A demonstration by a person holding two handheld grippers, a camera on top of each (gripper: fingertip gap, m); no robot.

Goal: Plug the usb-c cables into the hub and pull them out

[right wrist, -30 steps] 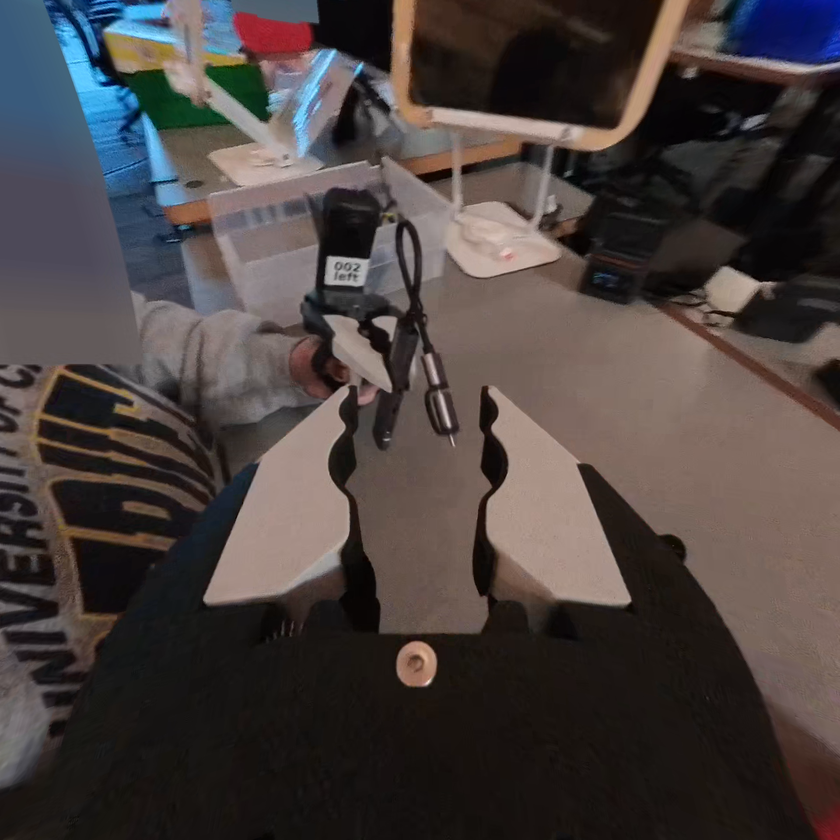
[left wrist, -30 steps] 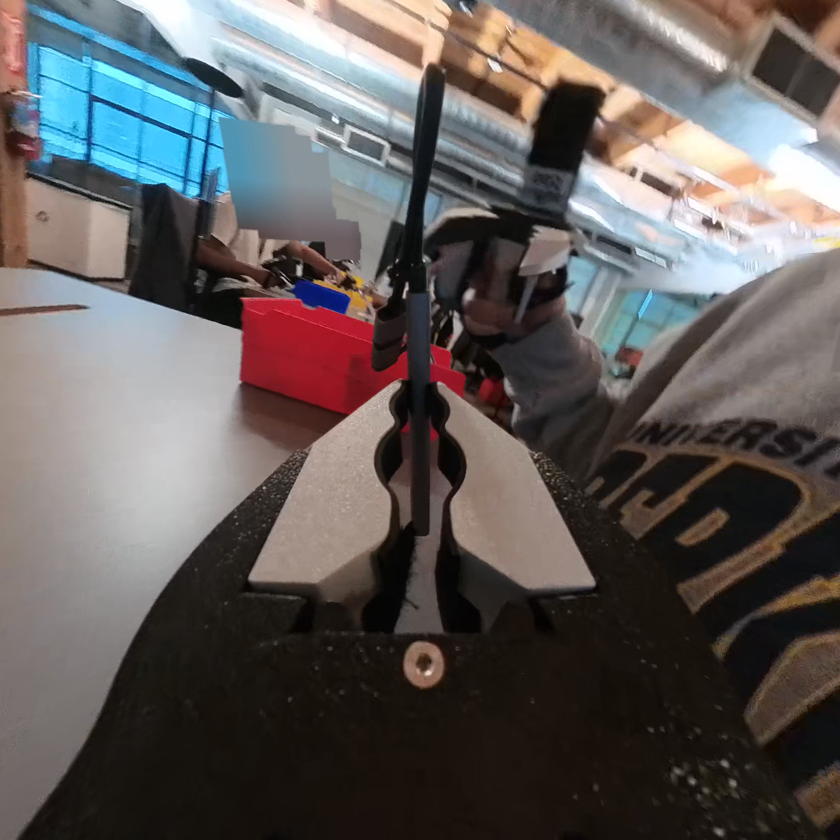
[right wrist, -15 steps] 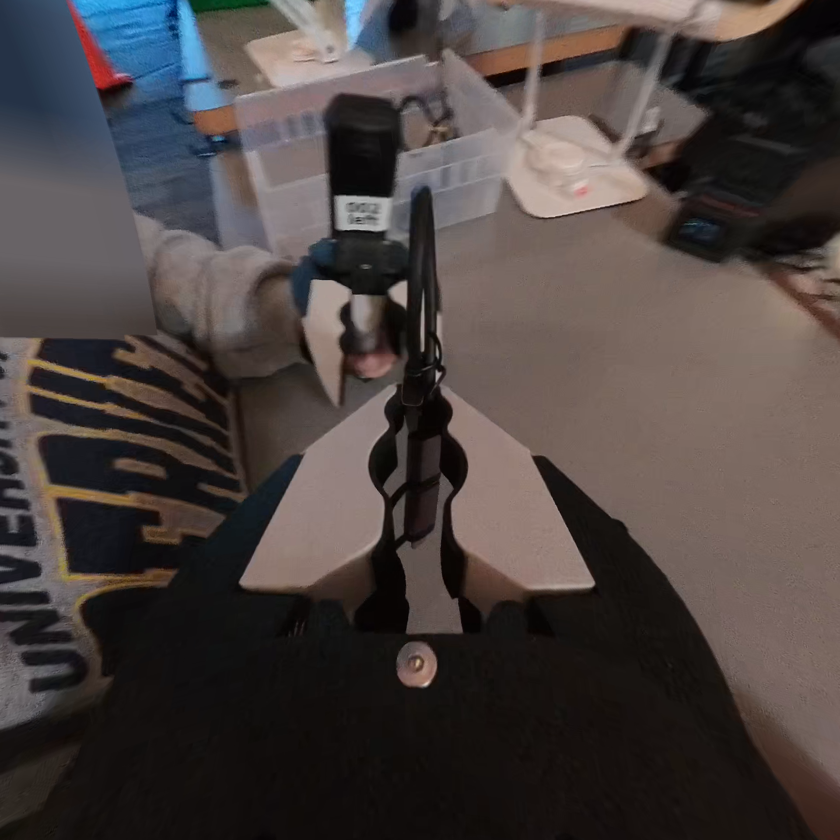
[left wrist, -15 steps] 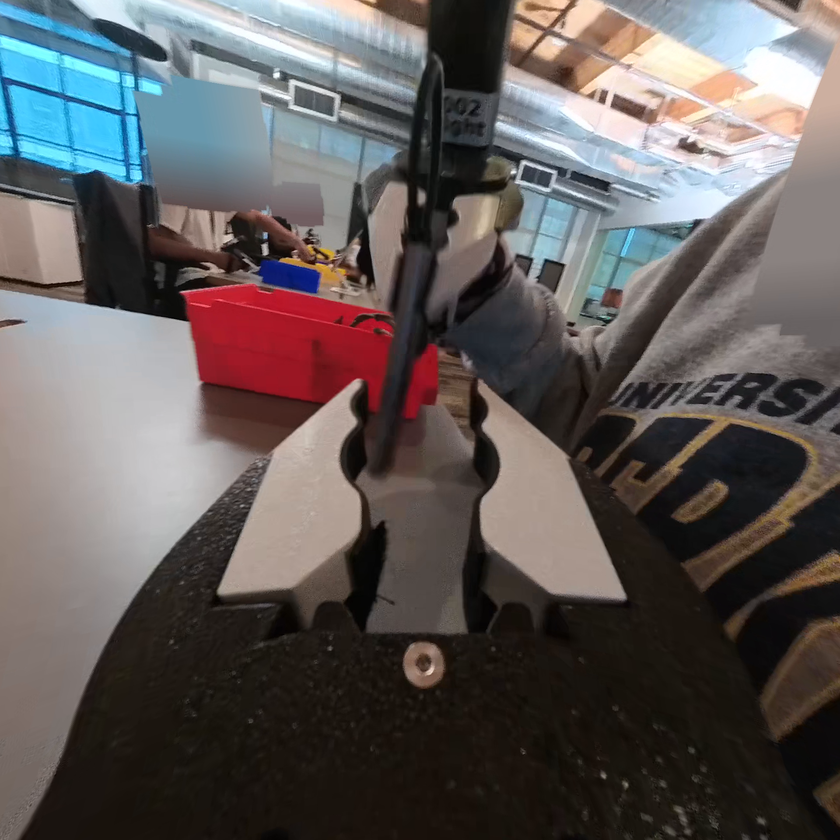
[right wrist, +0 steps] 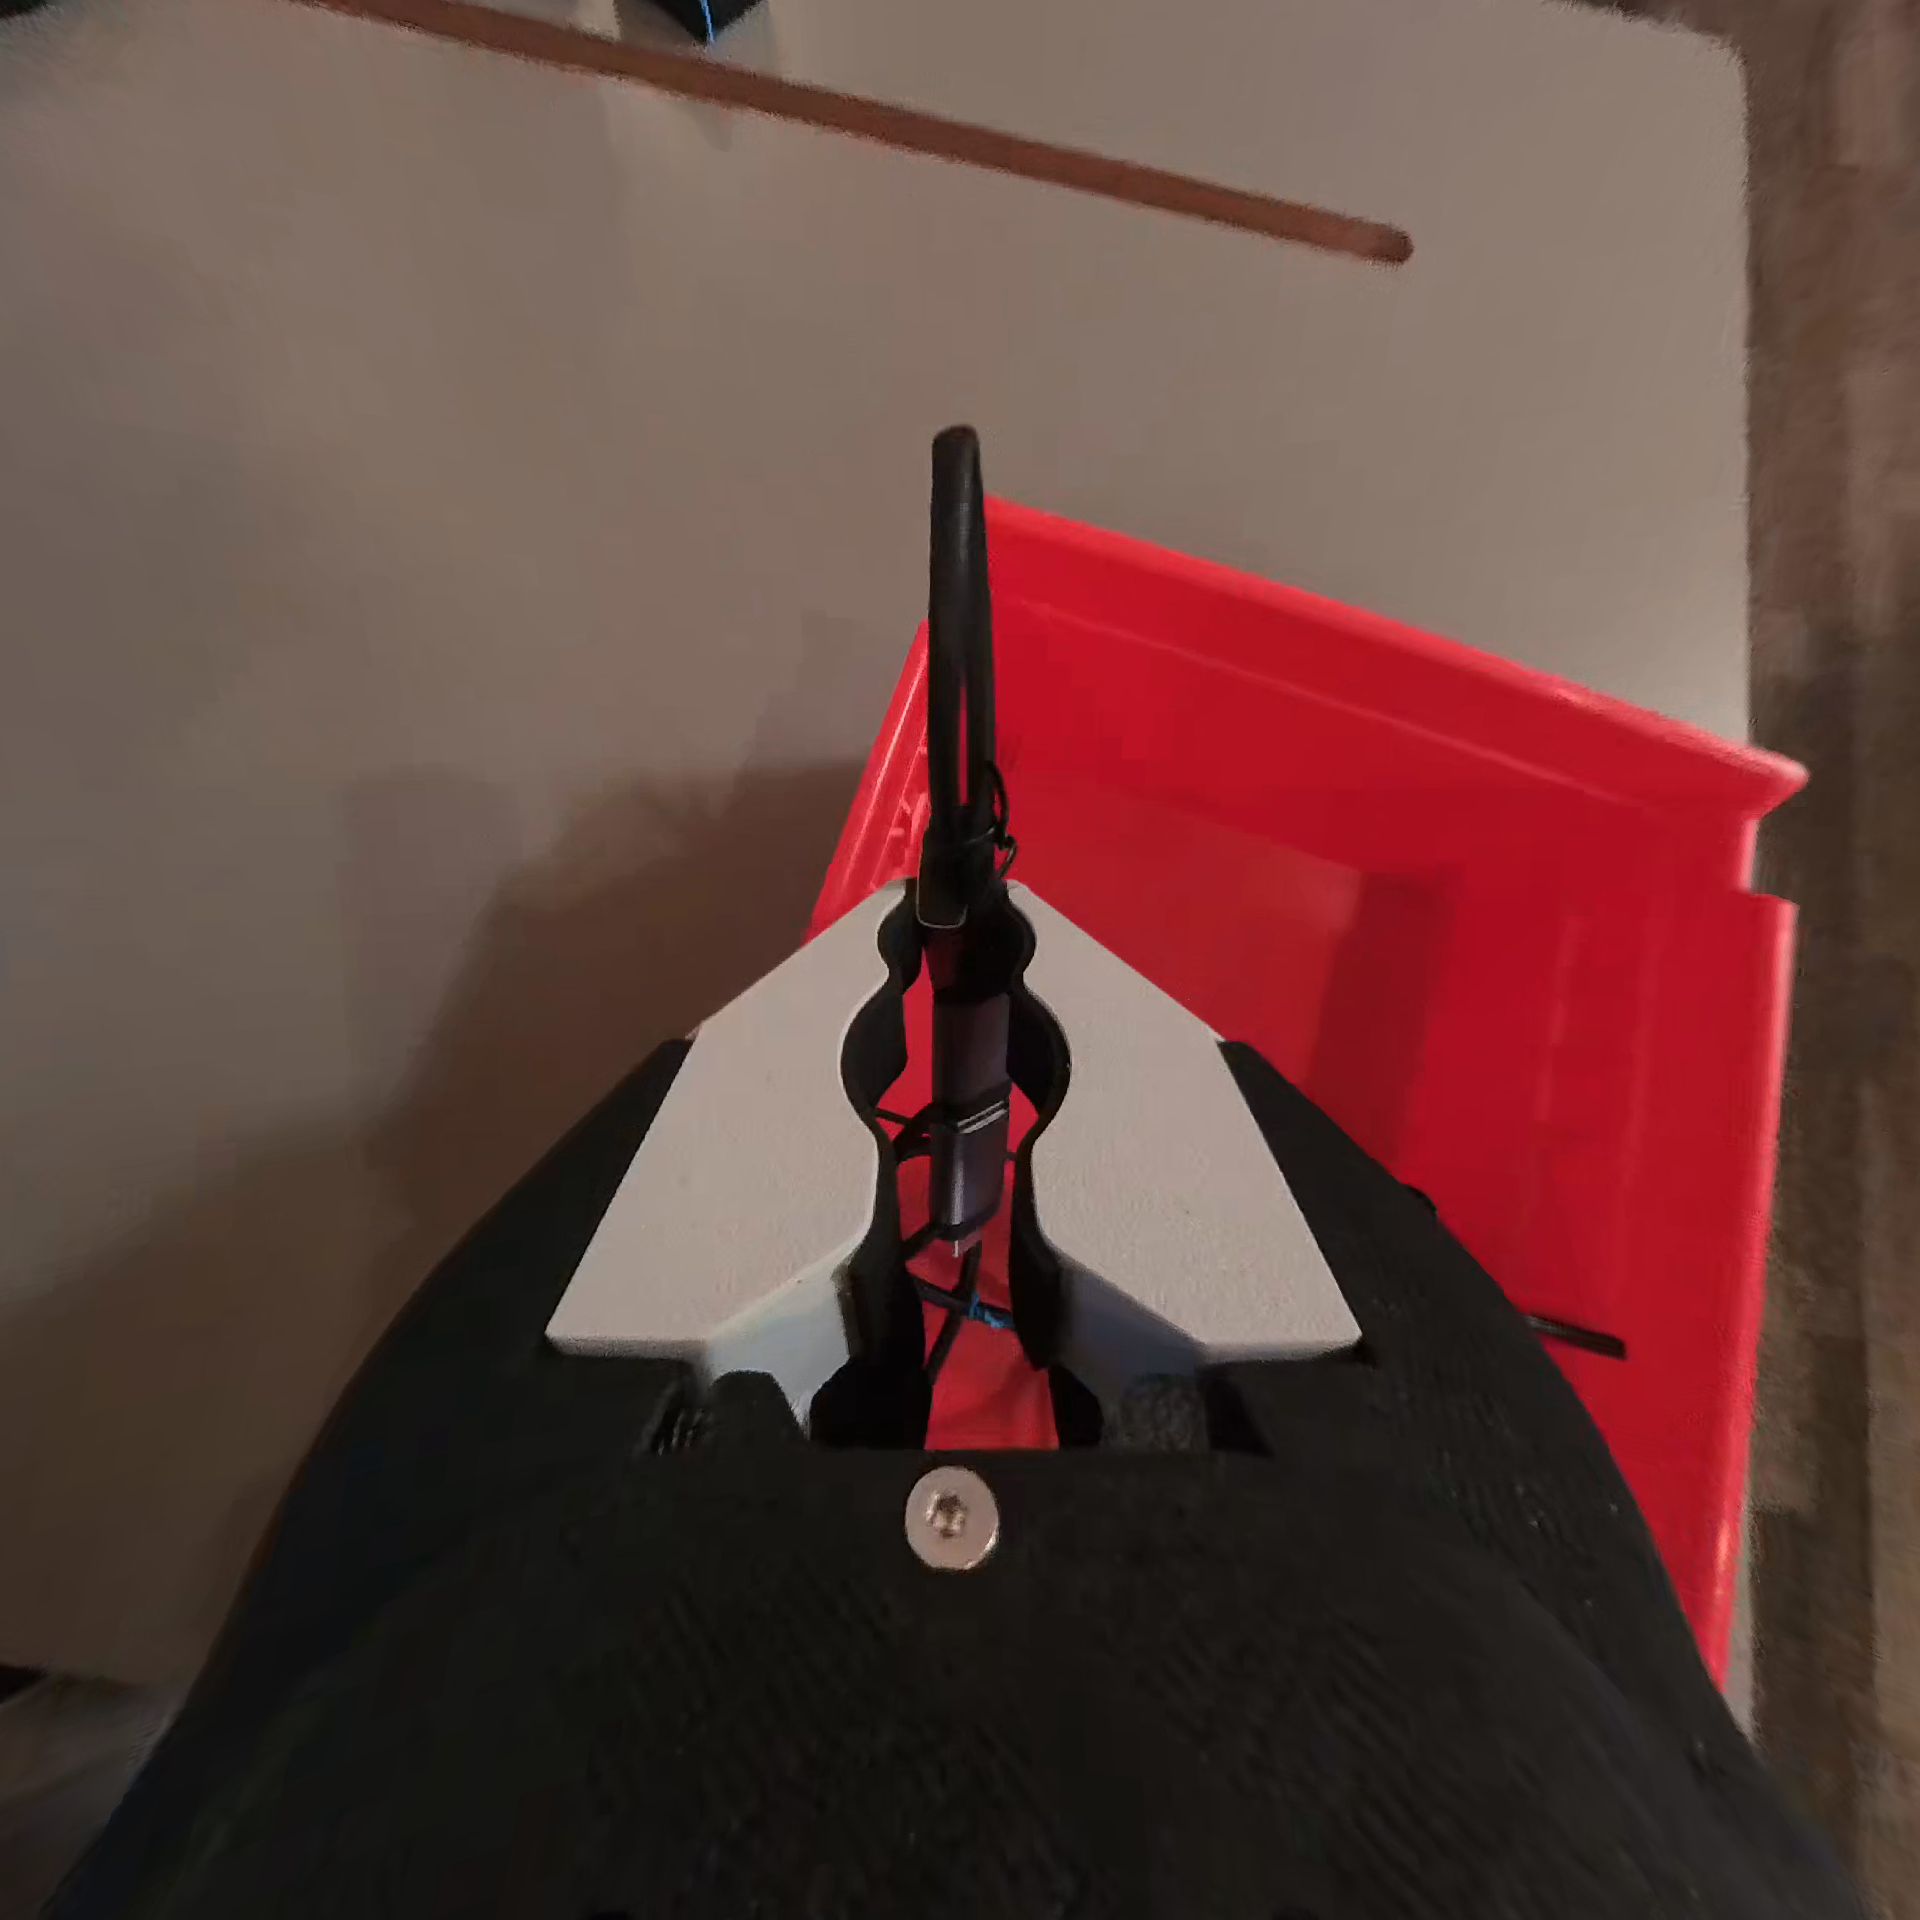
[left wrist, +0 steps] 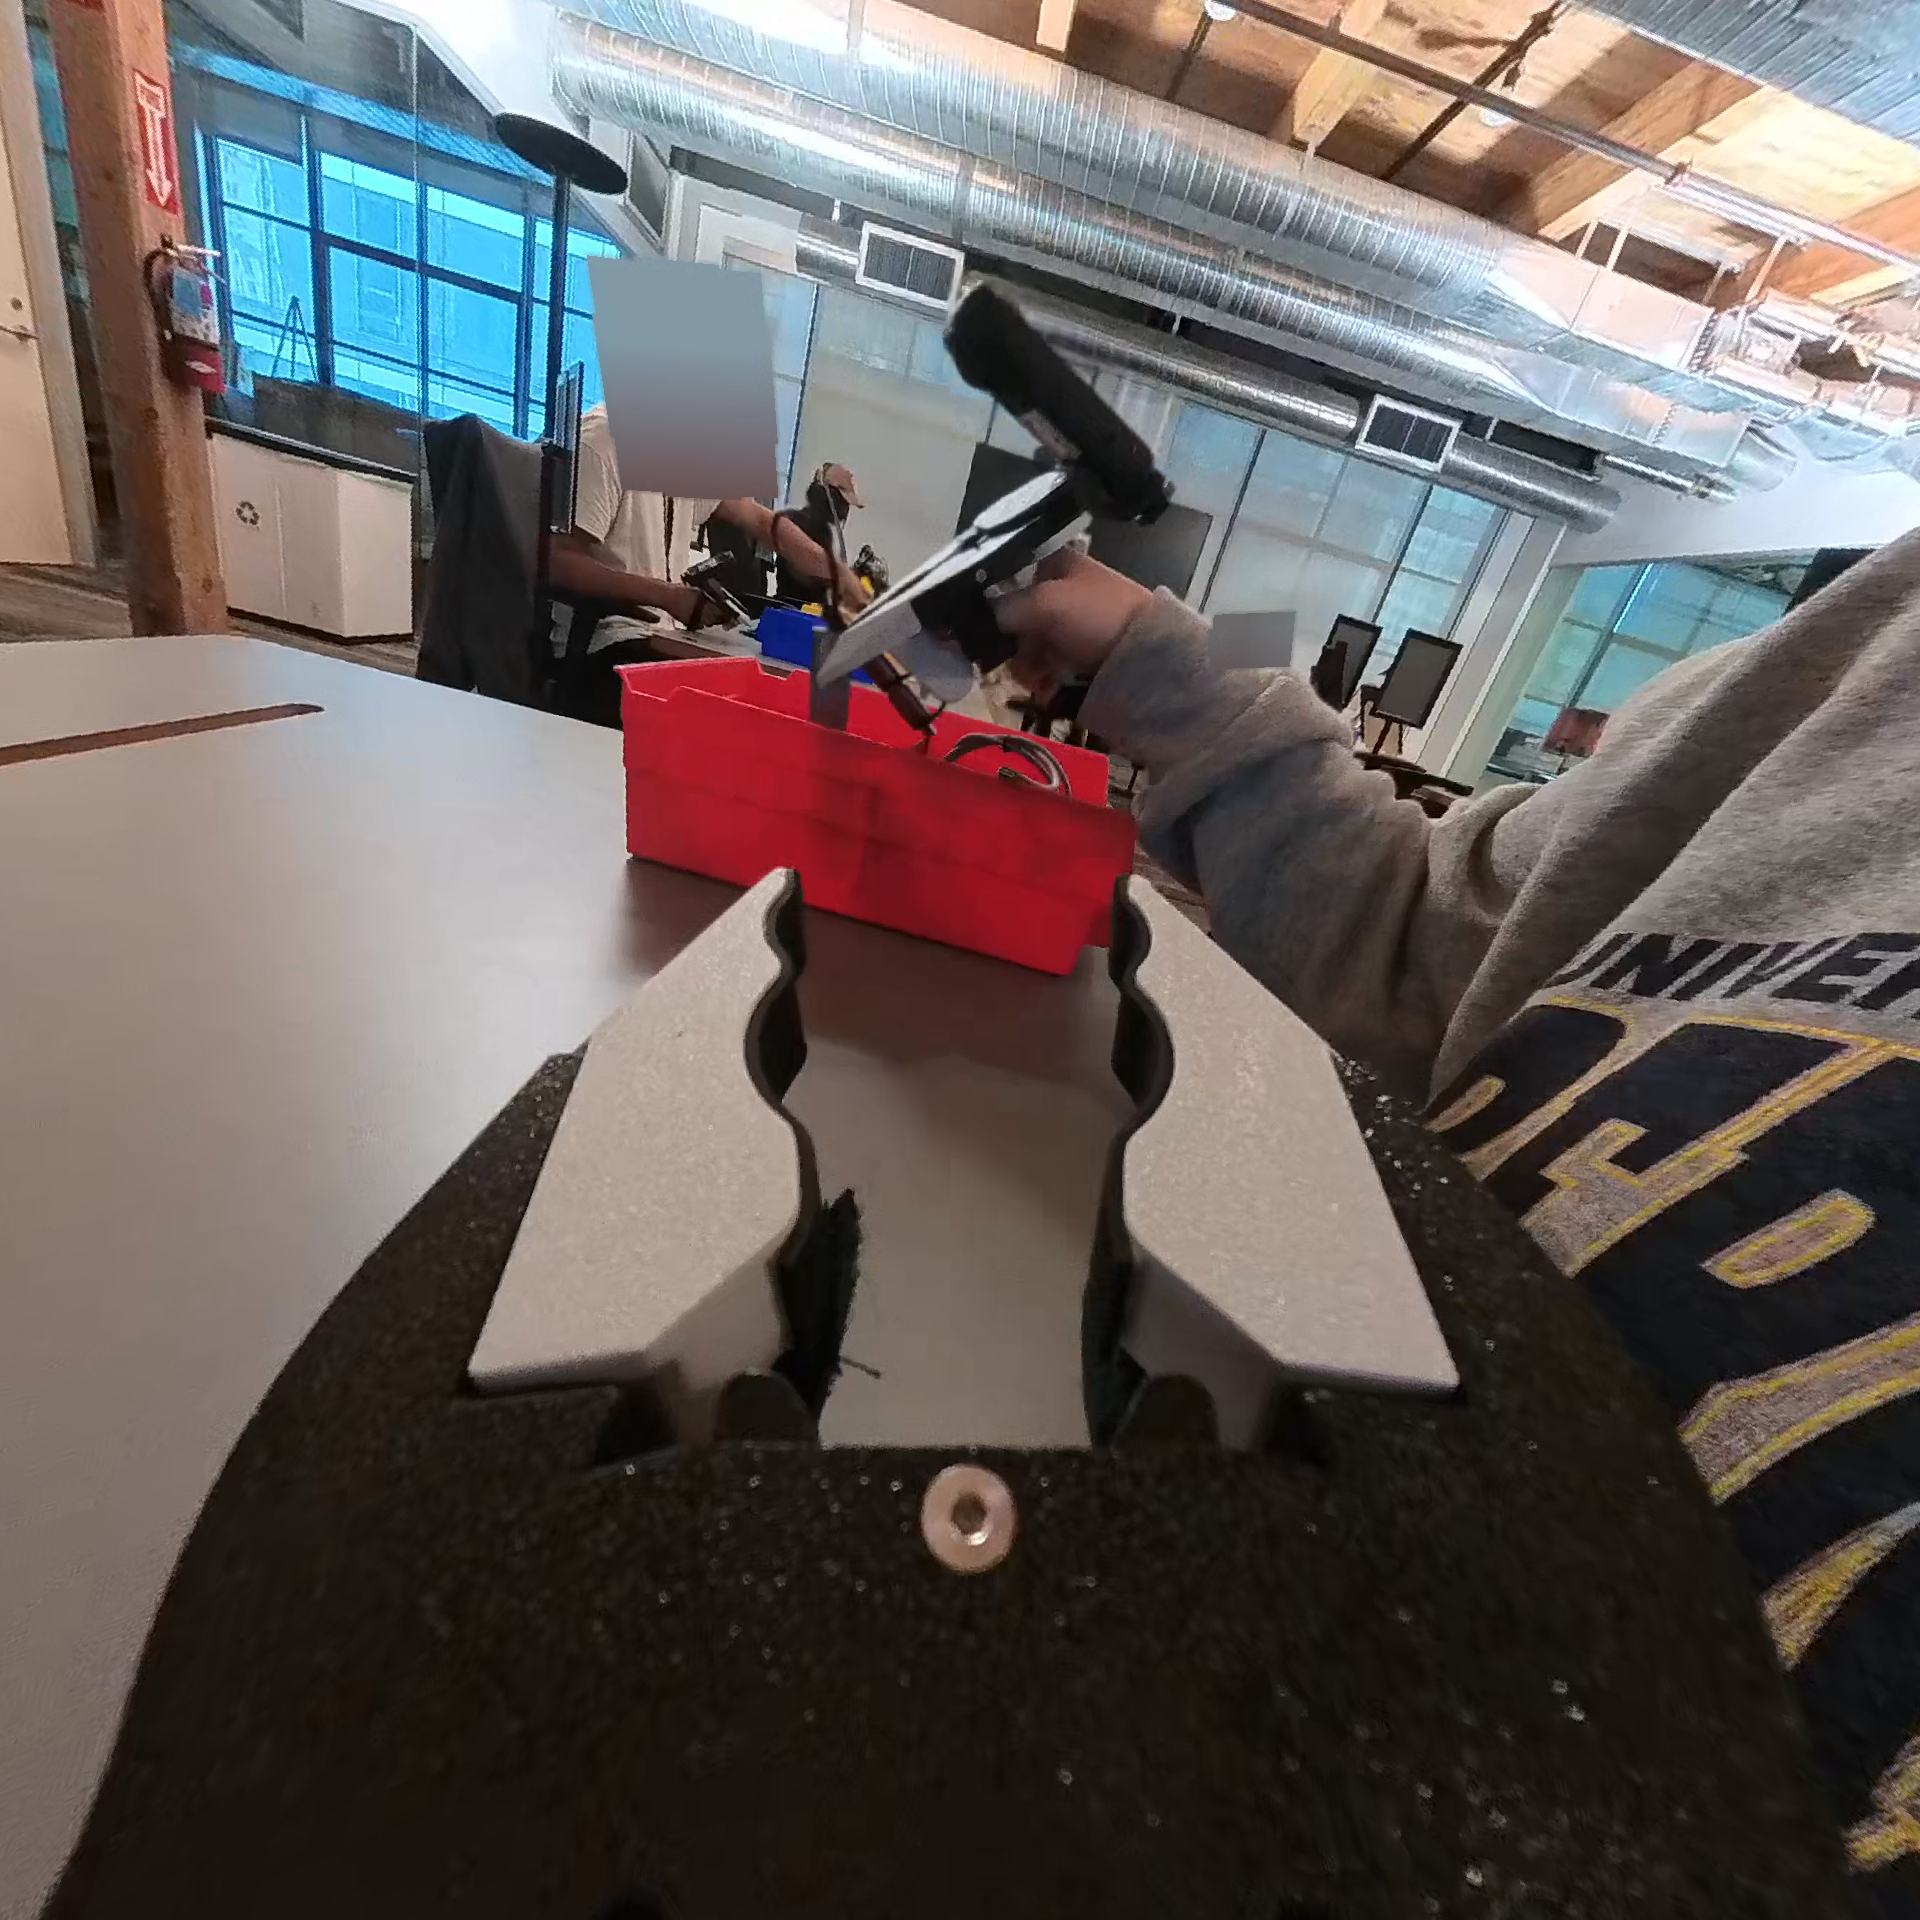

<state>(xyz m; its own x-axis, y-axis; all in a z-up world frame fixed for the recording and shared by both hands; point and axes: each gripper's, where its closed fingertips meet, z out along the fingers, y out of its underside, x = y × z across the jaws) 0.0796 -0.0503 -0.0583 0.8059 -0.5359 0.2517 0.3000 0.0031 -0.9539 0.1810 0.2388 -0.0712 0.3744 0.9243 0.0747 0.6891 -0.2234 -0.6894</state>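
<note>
My left gripper (left wrist: 956,904) is open and empty, low over the brown table (left wrist: 260,935), just short of the red bin (left wrist: 862,831). My right gripper (right wrist: 961,894) is shut on a short black usb-c cable (right wrist: 956,623). The cable's loop sticks out past the fingertips and its grey plug (right wrist: 971,1143) lies between the pads. The right gripper hangs over the red bin (right wrist: 1351,883), pointing down into it. The left wrist view shows the right gripper (left wrist: 842,665) above the bin, with a flat grey piece (left wrist: 826,696) and a plug hanging from it.
A coiled cable (left wrist: 1013,758) lies inside the red bin. A grey sleeve (left wrist: 1299,831) reaches across on the right. People sit at another table behind the bin. A dark groove (right wrist: 935,135) crosses the table, whose edge (right wrist: 1756,416) runs along the right. The left gripper's tips are roughly 30 cm from the right gripper's.
My left gripper opened and let go of the cable. My right gripper shut on it, took it away and swung it down over the red bin.
</note>
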